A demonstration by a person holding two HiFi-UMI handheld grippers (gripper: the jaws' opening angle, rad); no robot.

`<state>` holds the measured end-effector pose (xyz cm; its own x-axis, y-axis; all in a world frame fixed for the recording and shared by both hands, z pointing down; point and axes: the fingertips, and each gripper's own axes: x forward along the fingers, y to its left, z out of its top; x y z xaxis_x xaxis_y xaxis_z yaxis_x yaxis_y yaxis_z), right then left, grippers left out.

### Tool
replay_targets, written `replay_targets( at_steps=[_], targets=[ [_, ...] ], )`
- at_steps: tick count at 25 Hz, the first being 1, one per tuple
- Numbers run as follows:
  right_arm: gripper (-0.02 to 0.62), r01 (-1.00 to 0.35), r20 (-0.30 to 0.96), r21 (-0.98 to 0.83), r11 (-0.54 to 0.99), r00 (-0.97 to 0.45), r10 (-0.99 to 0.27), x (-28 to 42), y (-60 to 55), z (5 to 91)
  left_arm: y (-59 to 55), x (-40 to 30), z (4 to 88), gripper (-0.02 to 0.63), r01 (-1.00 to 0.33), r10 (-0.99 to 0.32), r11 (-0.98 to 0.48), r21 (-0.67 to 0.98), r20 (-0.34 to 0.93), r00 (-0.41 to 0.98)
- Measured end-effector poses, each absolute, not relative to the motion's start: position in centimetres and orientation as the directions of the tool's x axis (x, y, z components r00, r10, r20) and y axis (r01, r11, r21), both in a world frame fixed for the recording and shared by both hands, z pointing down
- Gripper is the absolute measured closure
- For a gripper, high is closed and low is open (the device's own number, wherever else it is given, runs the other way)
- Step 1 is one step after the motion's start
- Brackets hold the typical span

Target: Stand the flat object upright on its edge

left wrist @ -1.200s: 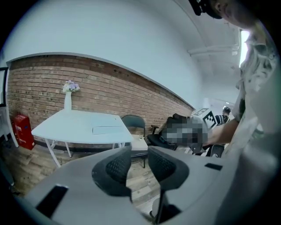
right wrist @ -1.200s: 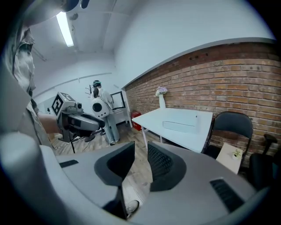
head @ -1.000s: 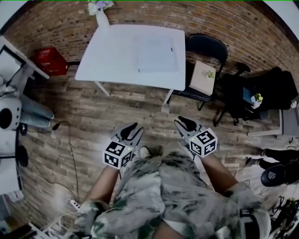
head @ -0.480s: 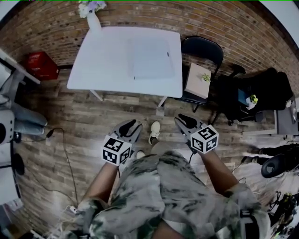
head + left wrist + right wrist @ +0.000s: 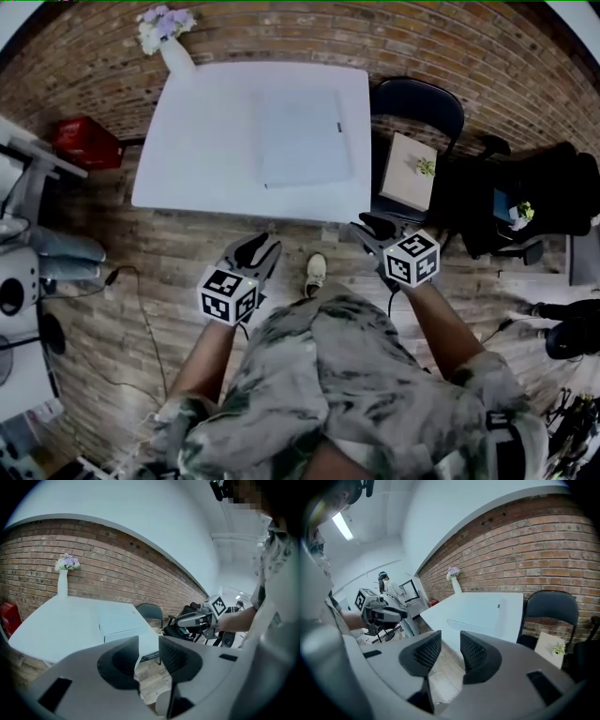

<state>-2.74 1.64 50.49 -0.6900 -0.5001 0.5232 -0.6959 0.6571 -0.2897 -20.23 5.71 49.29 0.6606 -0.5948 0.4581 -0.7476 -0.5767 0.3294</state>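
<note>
Both empty: L gripper (image 5: 258, 248) jaws apart; R gripper (image 5: 373, 227) jaws just opening wider.

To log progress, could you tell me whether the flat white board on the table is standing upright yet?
No, the board lies flat on the table, near the side by the chair.

No words or numbers can be read anywhere here. The marker cube (image 5: 228, 298) on the left gripper (image 5: 258, 247) and the marker cube (image 5: 412, 260) on the right gripper (image 5: 375, 225) show only black-and-white square patterns. The dark tag (image 5: 339, 127) on the flat white object (image 5: 302, 136) is too small to read.
</note>
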Motion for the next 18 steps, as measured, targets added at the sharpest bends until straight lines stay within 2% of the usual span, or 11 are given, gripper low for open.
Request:
replay_targets(
  at_steps=[9,18],
  targets=[
    [0.434,-0.656,0.51,-0.388,0.648,-0.738,-0.442,1.3,-8.5,53.4,-4.2,-16.9,50.9,0.468,-0.785,-0.592,-0.536,0.312,0.523,0.613],
    [0.425,-0.658,0.485,-0.51,0.555,-0.752,-0.446,3.9,-14.0,56.5,-9.9,-16.0,53.3,0.454,-0.806,-0.57,-0.487,0.337,0.576,0.586]
  ],
)
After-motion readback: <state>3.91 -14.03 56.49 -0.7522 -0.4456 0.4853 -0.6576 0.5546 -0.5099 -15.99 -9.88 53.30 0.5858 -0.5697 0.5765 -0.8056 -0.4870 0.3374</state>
